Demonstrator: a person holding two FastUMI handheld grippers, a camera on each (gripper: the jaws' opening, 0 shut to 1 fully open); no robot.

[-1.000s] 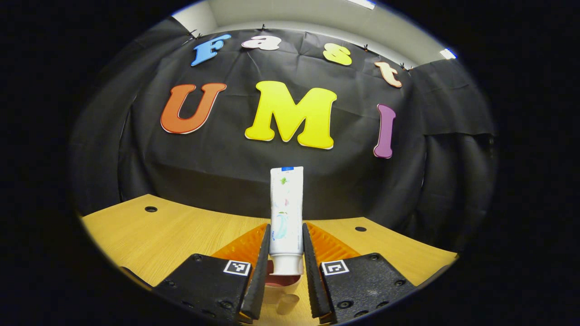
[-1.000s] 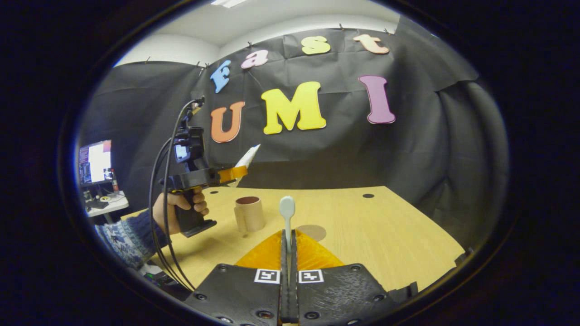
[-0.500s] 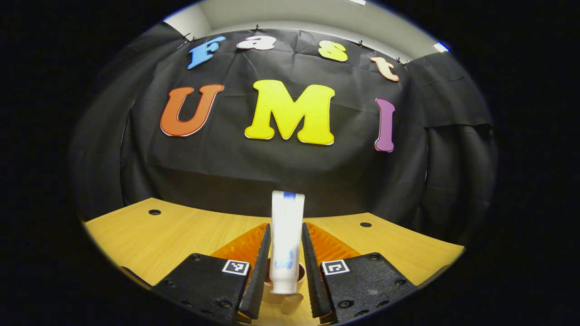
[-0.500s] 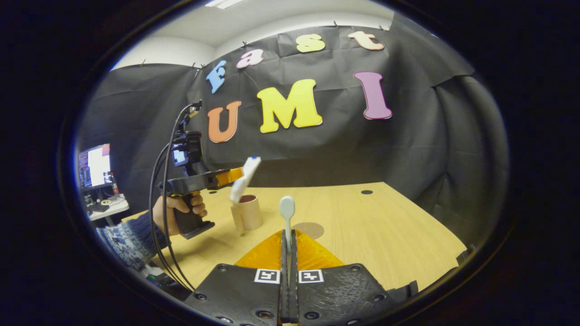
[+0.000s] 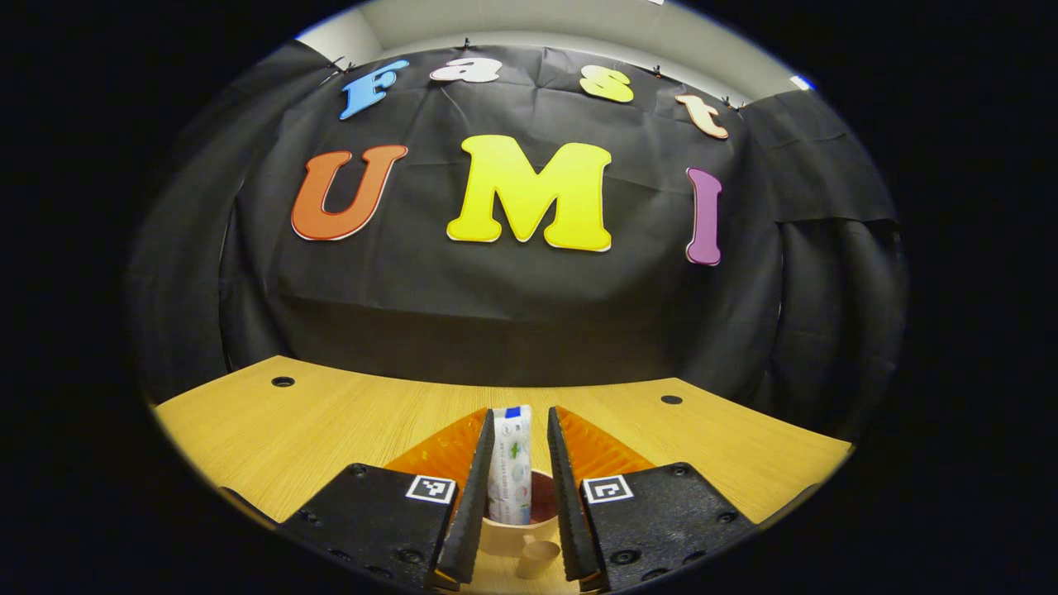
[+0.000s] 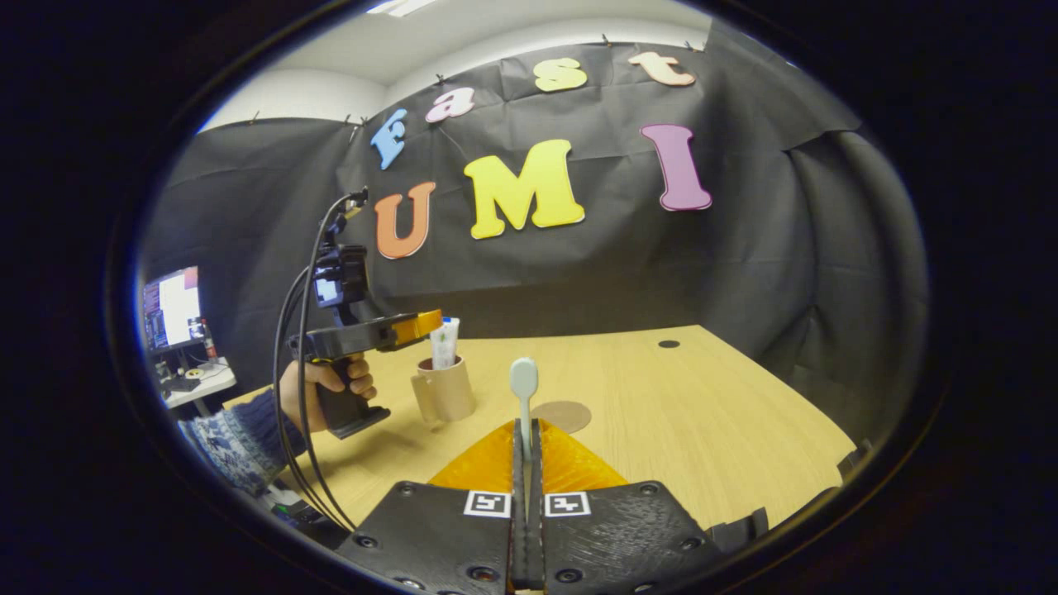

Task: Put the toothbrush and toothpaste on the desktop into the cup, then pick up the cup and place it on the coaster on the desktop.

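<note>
White toothpaste tube (image 5: 510,475) w/ blue crimped end up stands in the beige handled cup (image 5: 521,533) on the pale wood bench (image 5: 314,421); left tongs (image 5: 512,496) hover over the cup, parted, tube betw. the fingers & apart from the right one. Right tongs (image 6: 526,463) closed on the pale-green toothbrush (image 6: 523,388), head up. Round brown coaster (image 6: 561,415) lies just beside the cup.

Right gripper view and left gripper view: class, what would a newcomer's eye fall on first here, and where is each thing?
The toothpaste stands in the cup, between the left gripper's parted fingers. In the right gripper view, the toothbrush stands straight up from the right gripper, head up. Beyond it, a round coaster lies bare on the wooden desktop, right of the cup.
</note>
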